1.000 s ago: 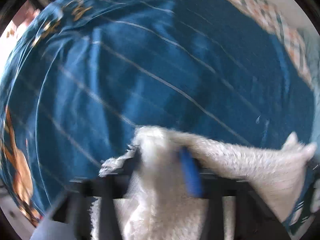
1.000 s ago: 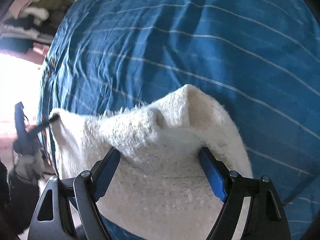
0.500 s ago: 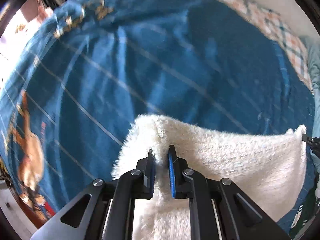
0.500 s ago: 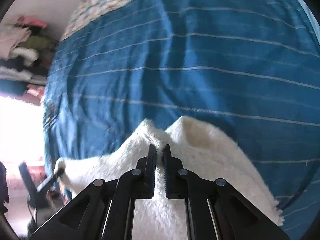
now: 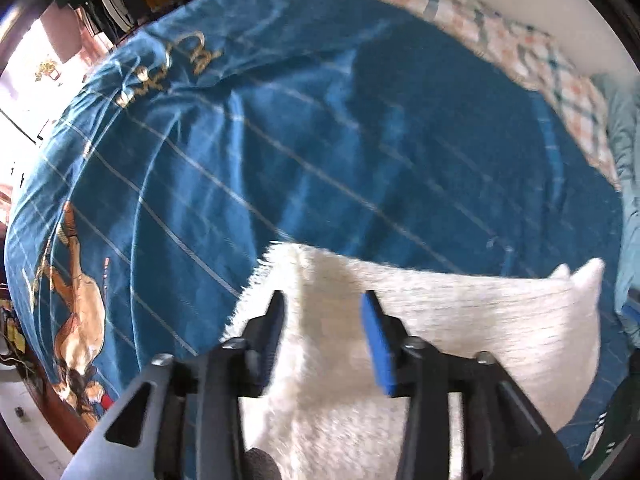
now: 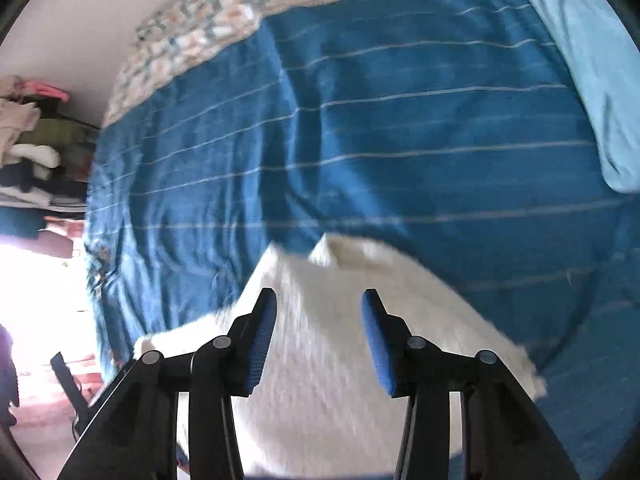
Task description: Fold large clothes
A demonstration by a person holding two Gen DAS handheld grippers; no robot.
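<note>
Left view: the fluffy white garment (image 5: 460, 320) lies on the blue bedspread (image 5: 320, 140); the left gripper (image 5: 322, 312), jaws just parted, hangs above, gripping nothing.

Right view: the right gripper (image 6: 318, 308), likewise just opened, hovers empty over the garment (image 6: 320, 380).

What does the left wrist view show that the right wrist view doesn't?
Left wrist only: the horse print and gold script on the bedspread.

Right wrist only: a light blue pillow and a pile of stacked clothes.

Both: the white fluffy garment on the blue striped bedspread, checked fabric behind, and each hand-held gripper's jaws apart above the garment.
</note>
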